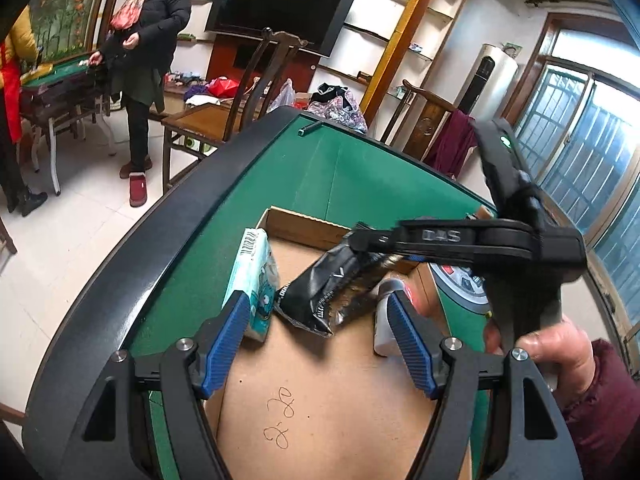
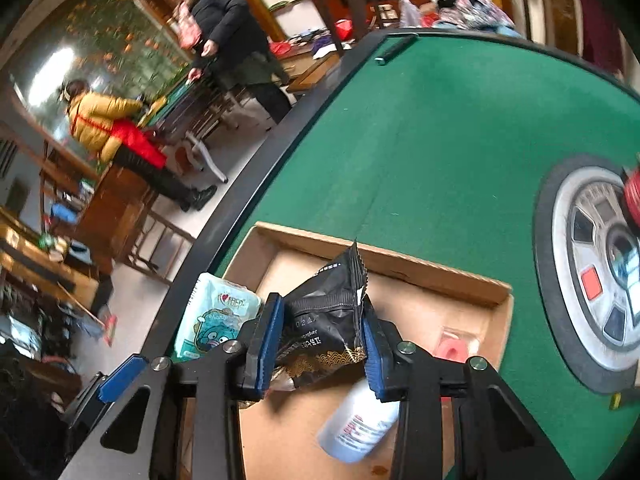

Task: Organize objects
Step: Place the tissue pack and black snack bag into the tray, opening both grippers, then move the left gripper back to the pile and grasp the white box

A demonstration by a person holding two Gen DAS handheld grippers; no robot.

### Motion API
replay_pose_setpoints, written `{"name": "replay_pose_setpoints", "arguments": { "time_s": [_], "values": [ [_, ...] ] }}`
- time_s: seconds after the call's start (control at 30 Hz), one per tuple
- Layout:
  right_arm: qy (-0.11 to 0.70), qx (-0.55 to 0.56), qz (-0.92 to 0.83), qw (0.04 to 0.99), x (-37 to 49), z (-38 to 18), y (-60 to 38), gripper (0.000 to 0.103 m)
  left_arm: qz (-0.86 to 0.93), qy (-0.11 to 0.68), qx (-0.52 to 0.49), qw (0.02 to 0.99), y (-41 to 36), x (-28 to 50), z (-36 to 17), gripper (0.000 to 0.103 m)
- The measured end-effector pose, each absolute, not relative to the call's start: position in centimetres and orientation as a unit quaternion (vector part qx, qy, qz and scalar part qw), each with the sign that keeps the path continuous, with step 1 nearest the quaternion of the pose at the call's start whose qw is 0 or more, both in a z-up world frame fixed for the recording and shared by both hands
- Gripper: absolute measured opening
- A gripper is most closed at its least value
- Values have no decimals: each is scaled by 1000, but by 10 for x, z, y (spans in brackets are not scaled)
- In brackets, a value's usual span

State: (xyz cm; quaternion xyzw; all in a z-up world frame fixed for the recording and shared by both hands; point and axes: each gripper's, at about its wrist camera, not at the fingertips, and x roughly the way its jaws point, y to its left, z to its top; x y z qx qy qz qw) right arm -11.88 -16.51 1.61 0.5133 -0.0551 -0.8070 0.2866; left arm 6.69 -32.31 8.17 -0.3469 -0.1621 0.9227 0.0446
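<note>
Two hand-held grippers work over a shallow cardboard tray [image 1: 304,224] on a green felt table [image 2: 420,152].

Right gripper [image 2: 320,344] pinches a crumpled black snack packet [image 2: 328,320] between its blue pads, holding it above the tray. Left gripper [image 1: 320,344] hovers over the tray with its jaws spread wide, holding nothing. A pale blue tissue pack [image 1: 256,280] leans at the tray's left edge, and a white bottle [image 2: 360,428] lies inside the tray beneath the packet.
</note>
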Motion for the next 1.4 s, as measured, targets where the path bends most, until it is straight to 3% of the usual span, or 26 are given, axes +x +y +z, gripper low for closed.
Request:
{"name": "replay_pose_setpoints", "arguments": {
  "time_s": [0.07,0.2,0.5,0.73,0.97,1.13,1.4],
  "values": [
    [-22,512,-814,272,-122,14,-177,43,921,-162,-351,47,-321,66,79,70],
    [22,502,-831,241,-121,18,-182,60,918,-167,-356,52,-319,67,76,71],
    [-10,423,-884,197,-96,63,-120,84,920,-154,-358,28,-319,68,76,74],
    [-5,402,-897,185,-54,66,-75,85,893,-188,-408,-23,-348,24,64,76],
    [-61,402,-896,179,-36,68,-16,88,876,-260,-400,69,-332,-8,71,75],
    [-80,380,-910,144,-25,72,25,88,914,-171,-365,32,-293,13,93,83],
    [-73,277,-958,20,11,83,104,95,916,-75,-394,20,-228,23,57,84]
  ]
}}
